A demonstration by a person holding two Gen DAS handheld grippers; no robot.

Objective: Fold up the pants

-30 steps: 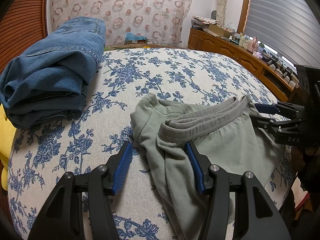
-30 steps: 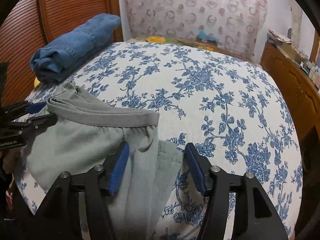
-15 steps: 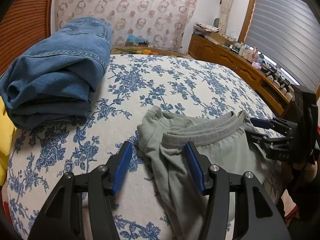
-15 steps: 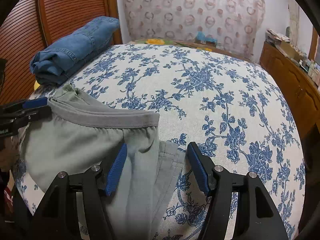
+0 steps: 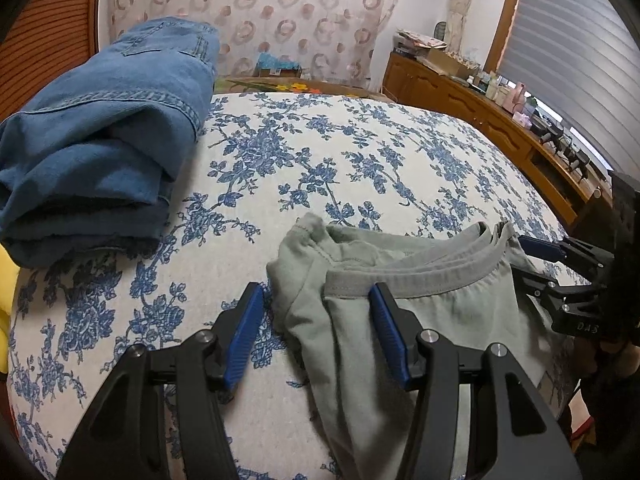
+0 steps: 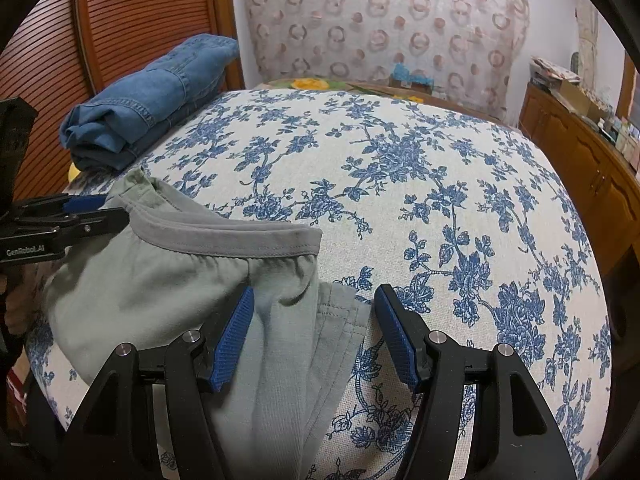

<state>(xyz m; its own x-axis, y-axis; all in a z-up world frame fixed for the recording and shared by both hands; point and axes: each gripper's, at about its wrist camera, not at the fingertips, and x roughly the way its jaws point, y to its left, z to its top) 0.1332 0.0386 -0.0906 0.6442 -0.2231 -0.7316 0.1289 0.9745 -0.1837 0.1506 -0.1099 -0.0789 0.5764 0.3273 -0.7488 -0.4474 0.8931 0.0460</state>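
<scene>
While green pants [image 5: 420, 304] are draped over the floral bed's [image 5: 360, 168] near edge for folding, left gripper [image 5: 316, 332] and right gripper [image 6: 314, 336] are held spread, gripping nothing

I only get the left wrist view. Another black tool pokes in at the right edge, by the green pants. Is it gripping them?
Observer: No. The right wrist view shows the right tool open, its blue pads either side of the green pants, not pressing.
Visitor: What lies between them?
Observer: The pants' side edge, where stitched layers lie stacked on the flowered bedspread.
Visitor: Anything on my own tool that I miss?
Observer: White lettering along the side of the left tool.
</scene>
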